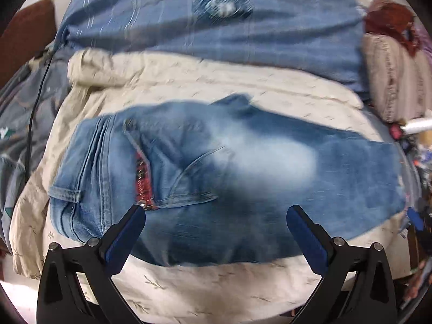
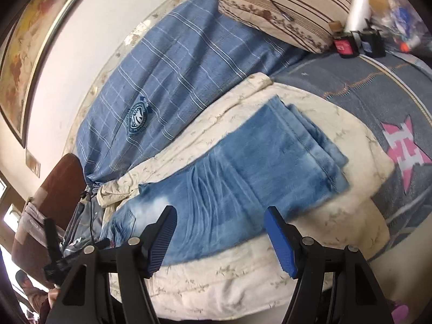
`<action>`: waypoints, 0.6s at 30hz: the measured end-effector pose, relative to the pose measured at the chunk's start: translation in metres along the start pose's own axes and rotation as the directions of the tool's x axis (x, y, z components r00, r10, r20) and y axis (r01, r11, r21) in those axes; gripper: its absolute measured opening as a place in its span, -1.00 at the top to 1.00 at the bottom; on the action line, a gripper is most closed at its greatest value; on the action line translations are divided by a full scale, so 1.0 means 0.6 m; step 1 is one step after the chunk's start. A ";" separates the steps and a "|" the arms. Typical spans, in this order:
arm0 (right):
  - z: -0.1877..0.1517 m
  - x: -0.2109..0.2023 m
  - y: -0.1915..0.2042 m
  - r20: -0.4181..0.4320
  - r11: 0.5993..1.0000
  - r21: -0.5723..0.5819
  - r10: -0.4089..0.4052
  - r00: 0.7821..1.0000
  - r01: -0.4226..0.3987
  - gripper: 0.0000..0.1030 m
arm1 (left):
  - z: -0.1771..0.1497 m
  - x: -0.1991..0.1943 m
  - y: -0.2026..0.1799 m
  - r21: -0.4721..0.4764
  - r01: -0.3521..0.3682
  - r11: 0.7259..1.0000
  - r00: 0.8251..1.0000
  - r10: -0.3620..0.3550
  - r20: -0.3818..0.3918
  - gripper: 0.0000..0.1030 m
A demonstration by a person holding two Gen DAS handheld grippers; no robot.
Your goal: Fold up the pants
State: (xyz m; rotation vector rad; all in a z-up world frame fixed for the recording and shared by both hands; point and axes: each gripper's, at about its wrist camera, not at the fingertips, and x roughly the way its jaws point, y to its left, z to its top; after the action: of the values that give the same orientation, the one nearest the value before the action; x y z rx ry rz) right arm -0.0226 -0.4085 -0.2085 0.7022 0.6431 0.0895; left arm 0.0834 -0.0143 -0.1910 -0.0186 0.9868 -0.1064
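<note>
A pair of faded blue jeans [image 1: 229, 172] lies flat on a cream quilt [image 1: 189, 78], waistband at the left with a red-lined pocket [image 1: 141, 178]. In the right wrist view the jeans [image 2: 243, 172] run away from me, and the leg ends are folded back on top [image 2: 291, 140]. My left gripper [image 1: 216, 213] hangs open just above the hip area, nothing between its blue pads. The right gripper [image 2: 220, 213] is open too, over the thigh part of the jeans, holding nothing.
A blue plaid sheet [image 2: 167, 81] with a round badge lies behind the quilt. A striped pillow [image 2: 283, 8] and small boxes [image 2: 359, 43] sit at the far end. A grey-blue blanket [image 2: 378, 100] with a pink star lies to the right, and a brown headboard [image 2: 54, 186] to the left.
</note>
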 end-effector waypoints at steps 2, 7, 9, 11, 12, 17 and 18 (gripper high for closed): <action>0.003 0.017 0.014 -0.013 0.999 -0.033 0.005 1.000 -0.005 -0.37 | 0.001 0.018 0.011 0.000 -0.028 1.000 1.000 0.028 -0.010 -1.00; 0.015 0.067 0.019 -0.074 0.996 -0.074 -0.053 0.996 0.047 -0.37 | 0.003 0.054 0.037 0.003 -0.113 0.994 0.993 0.113 -0.046 -1.00; 0.021 0.084 0.004 -0.100 0.995 -0.057 -0.084 0.991 0.078 -0.37 | 0.001 0.064 0.044 0.014 -0.126 0.992 0.991 0.126 -0.053 -1.00; 0.027 0.099 -0.024 -0.132 0.991 -0.009 -0.135 0.982 0.135 -0.37 | 0.000 0.070 0.038 0.058 -0.152 0.987 0.987 0.155 -0.039 -1.00; 0.029 0.102 -0.034 -0.140 0.989 0.007 -0.147 0.979 0.149 -0.37 | -0.001 0.072 0.035 0.081 -0.166 0.983 0.985 0.169 -0.031 -1.00; 0.042 0.087 -0.079 -0.101 0.971 0.062 -0.226 0.969 0.233 -0.36 | -0.004 0.083 0.031 0.117 -0.195 0.974 0.979 0.199 -0.029 -1.00; 0.044 0.082 -0.086 -0.087 0.964 0.061 -0.252 0.964 0.258 -0.36 | -0.005 0.082 0.029 0.121 -0.198 0.973 0.979 0.203 -0.032 -1.00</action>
State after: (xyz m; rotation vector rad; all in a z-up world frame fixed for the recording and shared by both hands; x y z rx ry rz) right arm 0.0254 -0.4489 -0.2510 0.6818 0.8109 -0.1459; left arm 0.1094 -0.0018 -0.2347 0.1923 1.0199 0.0213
